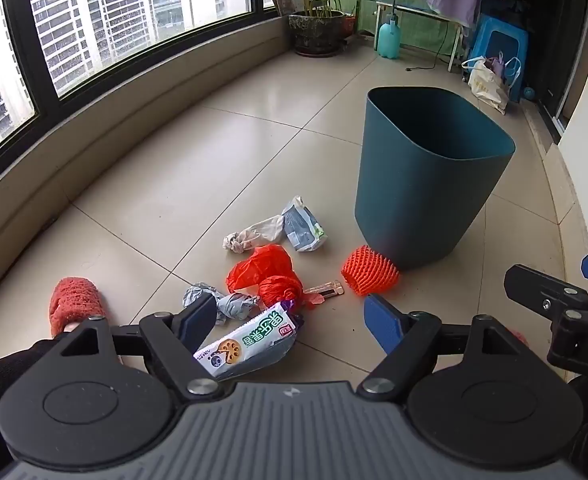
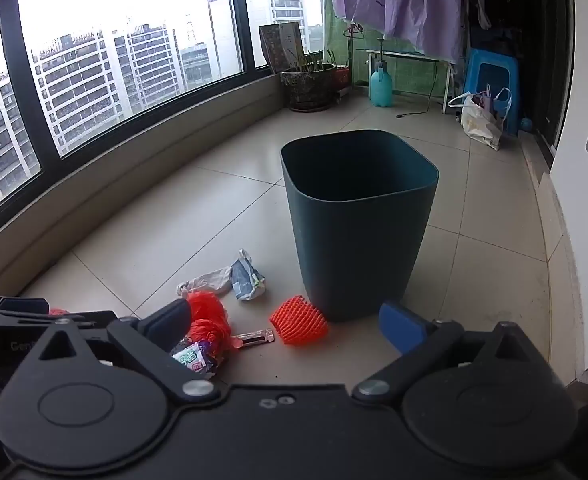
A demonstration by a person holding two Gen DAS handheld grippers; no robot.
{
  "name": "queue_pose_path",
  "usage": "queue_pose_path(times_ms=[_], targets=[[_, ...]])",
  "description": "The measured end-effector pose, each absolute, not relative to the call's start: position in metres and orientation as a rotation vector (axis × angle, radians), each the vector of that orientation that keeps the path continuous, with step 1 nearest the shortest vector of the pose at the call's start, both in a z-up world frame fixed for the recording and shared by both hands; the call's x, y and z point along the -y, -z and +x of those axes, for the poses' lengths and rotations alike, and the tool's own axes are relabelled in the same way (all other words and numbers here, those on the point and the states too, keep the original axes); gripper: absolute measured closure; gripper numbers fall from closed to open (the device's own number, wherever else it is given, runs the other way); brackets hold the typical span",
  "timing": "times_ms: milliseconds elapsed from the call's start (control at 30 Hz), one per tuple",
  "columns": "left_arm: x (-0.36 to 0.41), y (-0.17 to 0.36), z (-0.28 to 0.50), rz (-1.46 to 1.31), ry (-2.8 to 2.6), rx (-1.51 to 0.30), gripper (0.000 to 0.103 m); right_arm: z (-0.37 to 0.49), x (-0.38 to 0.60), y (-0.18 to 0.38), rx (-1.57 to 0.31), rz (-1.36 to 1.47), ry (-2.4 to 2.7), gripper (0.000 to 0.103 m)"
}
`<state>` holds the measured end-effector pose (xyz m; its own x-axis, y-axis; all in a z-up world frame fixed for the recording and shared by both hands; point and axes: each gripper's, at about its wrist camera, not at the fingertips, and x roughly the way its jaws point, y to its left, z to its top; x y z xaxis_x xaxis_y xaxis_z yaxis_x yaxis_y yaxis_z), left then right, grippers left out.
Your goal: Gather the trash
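Observation:
A dark teal bin (image 1: pixel 422 196) (image 2: pixel 358 240) stands upright on the tiled floor. In front of it lies scattered trash: an orange foam net (image 1: pixel 370 276) (image 2: pixel 300 320) touching the bin's base, a red plastic bag (image 1: pixel 265 272) (image 2: pixel 209 316), a white snack wrapper (image 1: pixel 249 340) (image 2: pixel 191 360), grey crumpled paper (image 1: pixel 221 300), a blue-white packet (image 1: pixel 304 226) (image 2: pixel 247 278), a white crumpled bag (image 1: pixel 253 234) (image 2: pixel 207 280) and a small clear strip (image 1: pixel 326 290) (image 2: pixel 255 336). My left gripper (image 1: pixel 294 316) is open and empty above the snack wrapper. My right gripper (image 2: pixel 289 324) is open and empty, low before the bin.
A curved window wall (image 1: pixel 93 92) runs along the left. A plant pot (image 1: pixel 318 32), spray bottle (image 1: pixel 390 38), blue stool (image 1: pixel 500 44) and bags (image 1: pixel 488 80) stand at the far end. A person's red slipper (image 1: pixel 73 300) is at the left. A white wall (image 2: pixel 586 240) is on the right.

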<state>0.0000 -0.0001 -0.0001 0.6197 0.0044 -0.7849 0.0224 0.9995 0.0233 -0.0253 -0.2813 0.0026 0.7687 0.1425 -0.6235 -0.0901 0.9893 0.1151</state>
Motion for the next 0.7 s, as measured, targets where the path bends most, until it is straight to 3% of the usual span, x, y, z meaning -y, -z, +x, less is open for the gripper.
queue_pose_path(times_ms=[700], targets=[[-0.01,0.004,0.004,-0.024,-0.005,-0.907,0.022,-0.024,0.28,-0.001,-0.68,0.086,-0.129,0.003]])
